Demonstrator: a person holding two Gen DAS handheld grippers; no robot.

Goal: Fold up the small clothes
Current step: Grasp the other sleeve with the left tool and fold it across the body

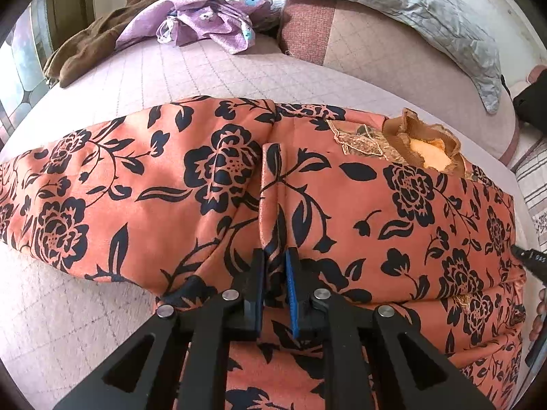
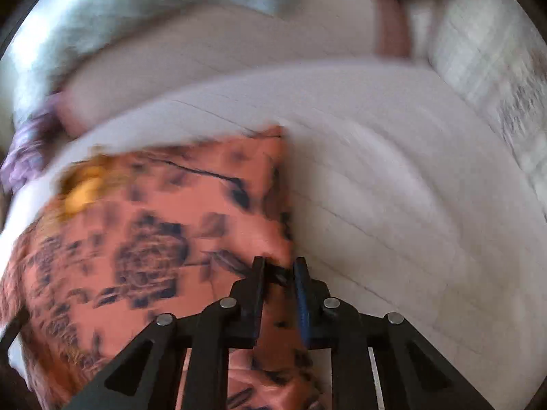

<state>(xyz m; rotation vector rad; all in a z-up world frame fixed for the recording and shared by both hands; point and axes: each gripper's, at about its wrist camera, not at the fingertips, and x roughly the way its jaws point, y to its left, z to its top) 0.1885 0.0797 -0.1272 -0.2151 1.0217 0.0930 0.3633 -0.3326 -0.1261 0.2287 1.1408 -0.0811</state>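
The garment (image 1: 212, 184) I am folding is a padded orange piece printed with black roses and trailing leaves, with a brown ruffled collar (image 1: 422, 143) and a yellow lining showing inside it; it lies spread across the pale quilted bed cover (image 1: 191, 75), filling the near half of my left view. A raised seam runs down its middle towards my left gripper (image 1: 275, 266), whose jaws stand nearly together with a pinch of that orange cloth caught between the black finger and the blue pad. That same view shows things my right one blurs or misses — a brown garment (image 1: 82, 48) and a purple flowered cloth (image 1: 212, 17) heaped at the far side, and a grey quilt (image 1: 427, 10) draped along the back. My right view is smeared, but it shows the garment's right-hand edge against bare bed cover, and my right gripper (image 2: 278, 271) at that edge, jaws drawn close on a fold of the orange cloth. How firmly the pads bite there is hard to judge through the blur. At the right rim of the left view some fingers (image 1: 540, 311) and a dark tool tip are cut off by the frame.
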